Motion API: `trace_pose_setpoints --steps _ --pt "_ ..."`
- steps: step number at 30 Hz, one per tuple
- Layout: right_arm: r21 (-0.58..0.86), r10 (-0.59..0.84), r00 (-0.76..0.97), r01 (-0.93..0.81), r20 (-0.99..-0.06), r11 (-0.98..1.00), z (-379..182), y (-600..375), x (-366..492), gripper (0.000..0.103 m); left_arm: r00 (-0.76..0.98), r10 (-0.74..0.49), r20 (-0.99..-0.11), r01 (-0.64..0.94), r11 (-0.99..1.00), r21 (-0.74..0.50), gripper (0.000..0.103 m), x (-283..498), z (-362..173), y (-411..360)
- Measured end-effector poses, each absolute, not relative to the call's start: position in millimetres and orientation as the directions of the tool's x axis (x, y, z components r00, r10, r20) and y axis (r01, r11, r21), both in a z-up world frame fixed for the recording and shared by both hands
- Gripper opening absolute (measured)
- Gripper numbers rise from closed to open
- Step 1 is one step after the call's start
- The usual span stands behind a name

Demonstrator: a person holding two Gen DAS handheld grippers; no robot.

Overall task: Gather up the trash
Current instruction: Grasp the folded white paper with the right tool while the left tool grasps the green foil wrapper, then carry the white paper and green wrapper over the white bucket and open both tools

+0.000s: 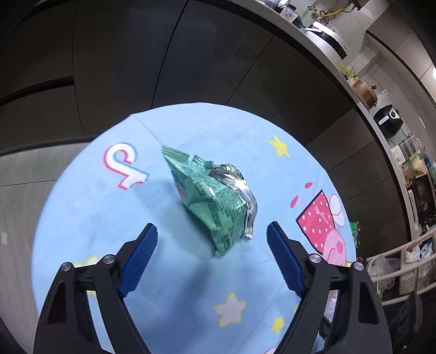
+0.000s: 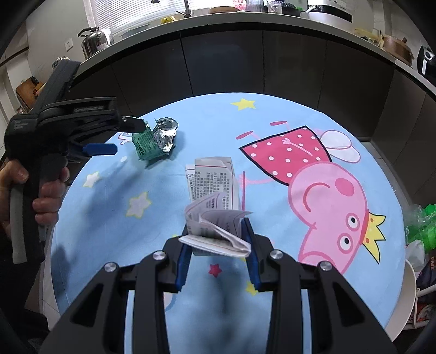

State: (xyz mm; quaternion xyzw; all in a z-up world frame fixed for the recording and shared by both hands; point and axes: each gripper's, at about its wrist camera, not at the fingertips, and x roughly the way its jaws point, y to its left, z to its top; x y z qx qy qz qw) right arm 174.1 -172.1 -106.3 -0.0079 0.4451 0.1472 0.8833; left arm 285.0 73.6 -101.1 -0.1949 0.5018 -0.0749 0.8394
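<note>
A green snack wrapper (image 1: 215, 198) with a torn silver end lies on the round table's blue cartoon cloth (image 1: 95, 201). My left gripper (image 1: 211, 235) is open, its blue pads on either side of the wrapper's near end, not touching it. In the right wrist view the left gripper (image 2: 128, 136) sits by the wrapper (image 2: 152, 143) at the table's far left. My right gripper (image 2: 216, 234) is shut on a folded white printed leaflet (image 2: 215, 231). Another part of the paper (image 2: 211, 179) lies flat on the cloth just beyond.
A dark cabinet front and a cluttered counter (image 2: 245, 20) curve behind the table. A white rack with bags (image 1: 403, 264) stands at the right in the left wrist view. Green plastic (image 2: 425, 226) and a white chair edge (image 2: 408, 294) sit off the table's right side.
</note>
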Motion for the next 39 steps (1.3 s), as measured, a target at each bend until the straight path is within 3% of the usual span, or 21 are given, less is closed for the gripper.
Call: trace_pose_setpoints --steps 5,9,10,11,14,24,39 --pt "0.116 0.246 0.56 -0.259 -0.791 0.959 -106 -176 171 0.035 0.453 -0.362 -0.815 -0.106 0.886 -0.452 0.058 303 -112 70" --pt "0.122 0.247 0.553 -0.254 -0.796 0.96 -110 -175 170 0.035 0.443 -0.378 -0.813 -0.136 0.867 -0.478 0.053 311 -116 71" --pt "0.127 0.251 0.548 -0.254 -0.798 0.959 -111 -175 170 0.035 0.436 -0.383 -0.814 -0.138 0.866 -0.481 0.038 312 -118 72" --pt "0.134 0.256 0.544 -0.254 -0.799 0.958 -113 -175 169 0.035 0.417 -0.391 -0.821 -0.139 0.865 -0.482 0.012 313 -122 72" --pt "0.144 0.266 0.544 -0.257 -0.796 0.956 -113 -174 165 0.035 0.398 -0.402 -0.824 -0.13 0.865 -0.485 0.004 305 -125 73" --pt "0.169 0.287 0.619 -0.244 -0.731 0.955 -78 -192 137 0.035 0.465 -0.447 -0.764 0.062 0.878 -0.475 0.003 243 -57 35" --pt "0.19 0.176 0.747 -0.067 -0.642 0.979 -38 -283 70 0.035 0.372 -0.594 -0.714 0.436 0.791 -0.43 0.003 176 11 -123"
